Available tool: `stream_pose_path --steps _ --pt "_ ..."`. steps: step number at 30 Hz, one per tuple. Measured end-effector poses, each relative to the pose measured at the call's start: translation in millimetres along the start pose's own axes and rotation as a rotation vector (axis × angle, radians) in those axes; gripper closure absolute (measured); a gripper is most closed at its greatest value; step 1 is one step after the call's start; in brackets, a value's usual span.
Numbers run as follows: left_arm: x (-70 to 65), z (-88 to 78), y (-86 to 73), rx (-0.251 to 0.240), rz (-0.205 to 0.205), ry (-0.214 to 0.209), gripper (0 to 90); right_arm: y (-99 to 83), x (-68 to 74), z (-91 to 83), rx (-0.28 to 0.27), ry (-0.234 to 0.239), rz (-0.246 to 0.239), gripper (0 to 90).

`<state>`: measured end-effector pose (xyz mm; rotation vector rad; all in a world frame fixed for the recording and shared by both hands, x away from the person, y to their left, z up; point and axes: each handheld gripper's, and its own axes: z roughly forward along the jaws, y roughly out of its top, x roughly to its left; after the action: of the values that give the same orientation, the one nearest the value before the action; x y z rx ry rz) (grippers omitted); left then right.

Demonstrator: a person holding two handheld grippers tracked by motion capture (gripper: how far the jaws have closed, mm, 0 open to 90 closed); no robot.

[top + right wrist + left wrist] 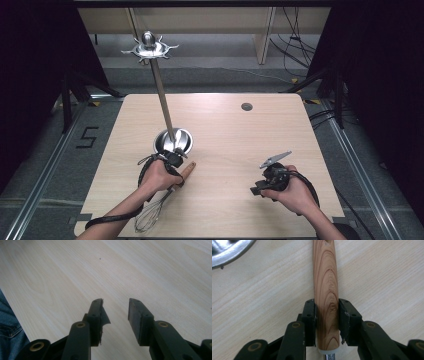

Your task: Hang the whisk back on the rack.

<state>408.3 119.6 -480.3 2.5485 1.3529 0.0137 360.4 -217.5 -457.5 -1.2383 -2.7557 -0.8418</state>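
From the high view, the whisk lies on the desk near-left, its handle pointing far-right, under the left tongs. Left gripper view: pads clamp the wooden handle crosswise. Right gripper view: right tongs gape, holding nothing, well apart.

High view overhead facing forward-down, both claw views close above the table, shared surface

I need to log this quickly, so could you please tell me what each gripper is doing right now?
Left gripper: closed on the whisk's wooden handle.
Right gripper: open, holding nothing.
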Motion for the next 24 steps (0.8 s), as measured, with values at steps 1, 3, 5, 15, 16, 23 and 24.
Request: stream_pose_path --steps 1,3,5,15,16,23,24 --pt "-0.2 -0.4 -0.1 0.001 0.003 0.0 68.6 0.0 -0.4 0.3 -0.008 0.005 -0.013 64.8" --pt "-0.7 -0.4 -1.9 -0.013 -0.017 -0.019 69.0 -0.2 0.0 0.6 -0.008 0.005 -0.014 64.9" --pt "0.4 -1.8 -4.0 -0.037 -0.014 -0.031 69.1 -0.2 -0.2 0.9 -0.012 0.005 -0.021 64.8" --pt "8.6 -34.0 -28.3 -0.373 0.053 -0.096 69.4 -0.3 -0.4 0.4 -0.04 -0.007 -0.026 64.5" --pt "9.0 -36.0 -31.3 -0.417 0.061 -0.105 69.5 -0.1 -0.3 0.0 -0.038 -0.007 -0.028 64.5" --pt "10.6 -53.2 -49.3 -0.63 0.055 -0.125 69.5 0.5 0.4 0.0 -0.048 -0.011 -0.034 64.4" --pt "11.4 -56.1 -52.6 -0.663 0.053 -0.13 69.5 0.2 1.8 -0.3 -0.045 -0.008 -0.019 64.4"
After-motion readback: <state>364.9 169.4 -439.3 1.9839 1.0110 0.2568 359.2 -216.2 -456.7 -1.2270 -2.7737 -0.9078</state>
